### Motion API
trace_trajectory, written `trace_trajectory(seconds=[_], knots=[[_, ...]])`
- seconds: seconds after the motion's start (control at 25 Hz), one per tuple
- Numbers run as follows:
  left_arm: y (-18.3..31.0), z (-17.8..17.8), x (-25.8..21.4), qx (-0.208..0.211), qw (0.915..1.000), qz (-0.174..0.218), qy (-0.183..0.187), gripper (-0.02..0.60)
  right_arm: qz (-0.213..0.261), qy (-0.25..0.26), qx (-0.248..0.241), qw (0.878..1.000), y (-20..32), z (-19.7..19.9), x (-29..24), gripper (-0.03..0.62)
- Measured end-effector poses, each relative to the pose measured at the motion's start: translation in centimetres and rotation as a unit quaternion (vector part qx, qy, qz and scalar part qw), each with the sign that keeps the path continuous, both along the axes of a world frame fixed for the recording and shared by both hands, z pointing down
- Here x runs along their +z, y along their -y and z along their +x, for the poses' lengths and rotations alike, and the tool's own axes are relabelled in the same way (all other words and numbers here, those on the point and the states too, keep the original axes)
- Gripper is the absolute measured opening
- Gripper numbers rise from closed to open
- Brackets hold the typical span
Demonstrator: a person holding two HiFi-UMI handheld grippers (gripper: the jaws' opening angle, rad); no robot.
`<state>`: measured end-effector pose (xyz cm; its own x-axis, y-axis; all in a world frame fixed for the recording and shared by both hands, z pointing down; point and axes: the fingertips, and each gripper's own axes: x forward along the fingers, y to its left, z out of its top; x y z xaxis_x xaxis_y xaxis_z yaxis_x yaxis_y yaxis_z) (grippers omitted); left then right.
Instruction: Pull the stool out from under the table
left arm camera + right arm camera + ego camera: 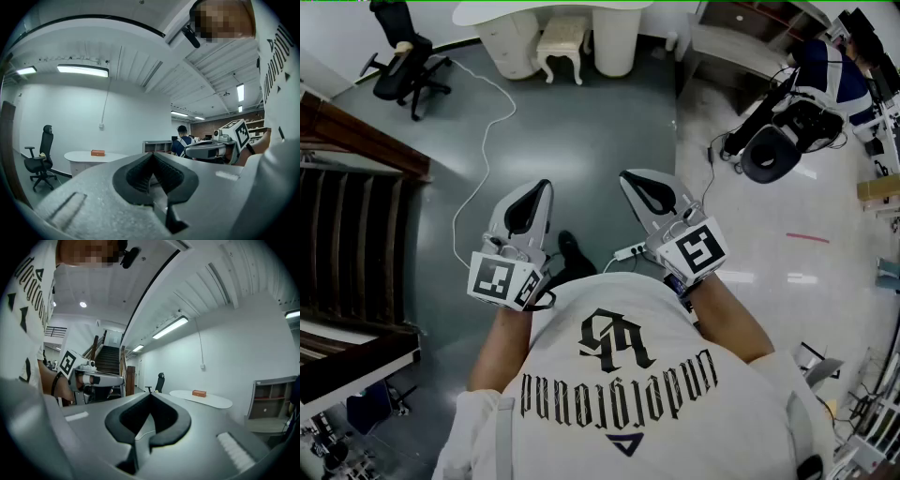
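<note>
— Any print that can be read?
— One word, "underground", in gothic letters. It runs upside down across the white shirt (619,375), behind the fingers (528,208), on the person's side.

the bench (487,11) stands far ahead across the floor (581,131). the stool (561,39) sits between the bench's two pedestals, partly under its top. a box (98,153) lies on the bench. a chair (408,66) stands left of the bench, apart from it. stairs (347,244) run along the left. a cable (484,150) trails over the floor toward the left tool (542,190). the right tool (630,180) is beside it, both well short of the bench. a power strip (628,252) lies below, between them. a person (834,75) is far right.
</note>
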<state>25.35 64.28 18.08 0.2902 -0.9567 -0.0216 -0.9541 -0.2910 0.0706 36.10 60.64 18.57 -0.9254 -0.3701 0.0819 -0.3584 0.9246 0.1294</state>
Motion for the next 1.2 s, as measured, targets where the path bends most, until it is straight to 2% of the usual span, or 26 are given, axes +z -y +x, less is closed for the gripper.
trace_trajectory(seconds=[0.2, 0.4, 0.52, 0.68, 0.92, 1.2], knots=[[0.3, -0.7, 0.2, 0.002, 1.0, -0.001, -0.001, 0.008, 0.001, -0.005, 0.004, 1.0, 0.4, -0.5, 0.4, 0.0], [0.9, -3.3, 1.0, -0.003, 1.0, -0.002, -0.002, 0.008, 0.002, -0.01, 0.009, 1.0, 0.7, -3.2, 0.5, 0.002], [1.5, -6.1, 2.1, -0.004, 0.9999, -0.006, -0.009, 0.008, 0.0, -0.02, 0.012, 1.0, 2.0, -5.7, 1.8, 0.002], [3.9, -11.2, 2.6, 0.0, 0.9998, -0.009, -0.019, 0.008, -0.007, -0.03, 0.013, 0.999, 4.9, -10.9, 1.9, 0.002], [6.2, -17.8, 2.7, 0.012, 0.9999, -0.007, 0.0, 0.008, -0.003, -0.051, 0.031, 0.998, 7.6, -16.8, 2.5, 0.002], [8.5, -22.8, 1.1, -0.001, 0.9999, -0.01, -0.013, 0.008, -0.005, -0.058, 0.036, 0.998, 11.3, -19.7, 1.3, 0.002]])
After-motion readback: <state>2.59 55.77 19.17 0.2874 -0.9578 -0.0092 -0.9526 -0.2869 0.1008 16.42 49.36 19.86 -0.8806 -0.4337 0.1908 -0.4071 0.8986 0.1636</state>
